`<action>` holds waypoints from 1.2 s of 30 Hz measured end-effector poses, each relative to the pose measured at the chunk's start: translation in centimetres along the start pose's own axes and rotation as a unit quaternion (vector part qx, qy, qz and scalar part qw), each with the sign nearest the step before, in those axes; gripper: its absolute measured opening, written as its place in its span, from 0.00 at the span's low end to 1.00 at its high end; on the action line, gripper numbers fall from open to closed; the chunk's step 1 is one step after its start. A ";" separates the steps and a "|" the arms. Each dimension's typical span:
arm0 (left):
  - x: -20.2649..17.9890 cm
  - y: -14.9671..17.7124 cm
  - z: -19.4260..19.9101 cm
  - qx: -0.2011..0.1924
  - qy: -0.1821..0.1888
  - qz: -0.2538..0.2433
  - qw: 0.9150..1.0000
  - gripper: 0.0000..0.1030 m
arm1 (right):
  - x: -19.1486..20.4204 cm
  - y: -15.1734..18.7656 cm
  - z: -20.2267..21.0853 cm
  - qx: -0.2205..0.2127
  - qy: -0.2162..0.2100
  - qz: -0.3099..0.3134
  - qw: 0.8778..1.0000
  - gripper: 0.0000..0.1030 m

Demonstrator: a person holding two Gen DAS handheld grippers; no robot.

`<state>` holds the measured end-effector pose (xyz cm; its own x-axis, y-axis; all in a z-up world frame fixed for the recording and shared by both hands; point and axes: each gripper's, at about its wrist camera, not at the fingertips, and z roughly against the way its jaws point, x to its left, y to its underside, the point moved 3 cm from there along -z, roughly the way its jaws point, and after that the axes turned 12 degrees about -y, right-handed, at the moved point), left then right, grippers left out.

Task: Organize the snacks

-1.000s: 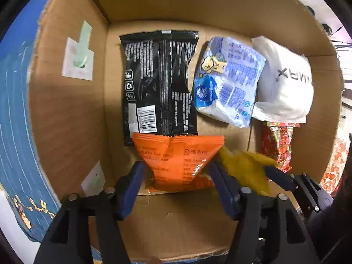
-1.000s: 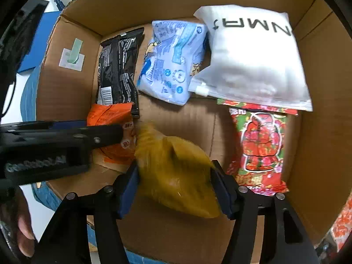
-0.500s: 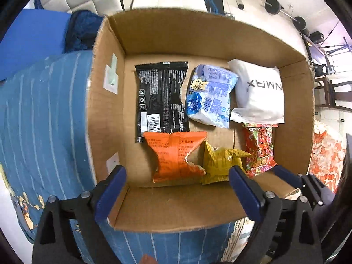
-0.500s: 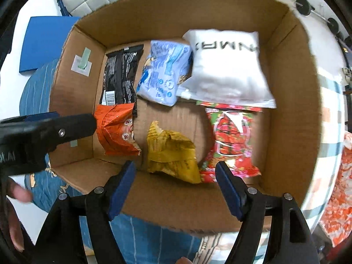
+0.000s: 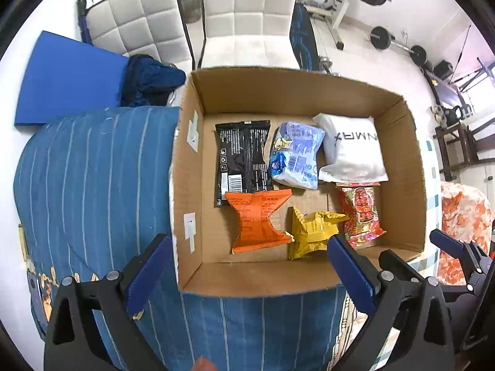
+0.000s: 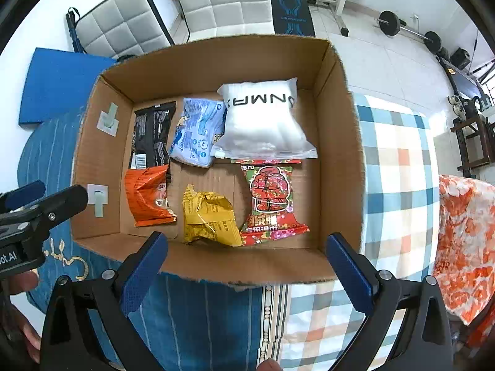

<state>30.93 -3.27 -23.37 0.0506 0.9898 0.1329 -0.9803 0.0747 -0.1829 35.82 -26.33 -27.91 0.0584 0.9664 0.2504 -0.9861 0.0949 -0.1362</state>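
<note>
An open cardboard box (image 5: 306,278) (image 6: 337,142) holds several snack packets. At its back lie a black packet (image 5: 241,157) (image 6: 151,133), a light blue packet (image 5: 295,156) (image 6: 198,131) and a white pouch (image 5: 351,148) (image 6: 263,123). Nearer the front lie an orange packet (image 5: 256,219) (image 6: 147,196), a crumpled yellow packet (image 5: 312,232) (image 6: 208,215) and a red floral packet (image 5: 360,213) (image 6: 270,198). My left gripper (image 5: 247,275) hangs open and empty above the box's near wall. My right gripper (image 6: 246,272) is open and empty too, also over the near wall.
The box rests on a blue striped cloth (image 5: 92,185) (image 6: 191,315), beside a checked cloth (image 6: 399,167) and an orange floral fabric (image 6: 464,241). Behind stand white padded chairs (image 5: 247,15), a blue pad (image 5: 68,77) and barbell weights (image 6: 408,31).
Both grippers let go of their packets and drew back up out of the box; the orange and yellow packets now lie on the box floor.
</note>
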 end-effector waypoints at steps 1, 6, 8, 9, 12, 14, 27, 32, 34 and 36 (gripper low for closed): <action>0.0 0.3 0.5 -0.007 -0.001 0.000 1.000 1.00 | 0.0 0.2 0.5 -0.004 -0.001 -0.003 1.000 1.00; 0.0 1.7 4.4 -0.058 -0.011 -0.003 0.998 1.00 | 0.2 1.3 3.2 -0.027 -0.011 -0.011 1.000 1.00; 0.2 2.6 6.4 -0.079 -0.016 0.001 0.997 1.00 | 0.5 2.0 4.7 -0.040 -0.013 -0.012 0.999 1.00; 0.4 3.1 7.4 -0.090 -0.016 0.004 0.996 1.00 | 0.6 2.3 5.6 -0.047 -0.010 -0.012 0.999 1.00; 0.7 4.7 10.2 -0.112 -0.017 0.006 0.994 1.00 | 1.2 3.7 8.5 -0.071 -0.012 -0.010 0.997 1.00; 0.9 5.7 11.7 -0.124 -0.019 0.004 0.992 1.00 | 1.6 4.8 10.1 -0.077 -0.014 -0.010 0.997 1.00; 3.4 12.0 21.1 -0.168 -0.014 0.031 0.985 1.00 | 4.5 12.8 21.7 -0.132 -0.055 -0.004 0.990 1.00; 3.7 13.7 23.4 -0.173 -0.005 0.028 0.985 1.00 | 5.3 15.5 25.5 -0.146 -0.056 -0.006 0.988 1.00; 3.6 14.5 24.1 -0.179 -0.005 0.027 0.984 1.00 | 5.8 16.4 26.5 -0.145 -0.055 -0.001 0.988 1.00; 3.5 15.0 24.9 -0.189 -0.009 0.025 0.982 1.00 | 6.2 17.2 27.6 -0.151 -0.050 0.004 0.987 1.00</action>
<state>11.69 -1.69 -1.38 -0.0032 0.9913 0.1318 -0.8408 0.0687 -0.5370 14.90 -25.31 -2.23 0.0196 0.9404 0.3396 -0.8947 0.1682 -0.4139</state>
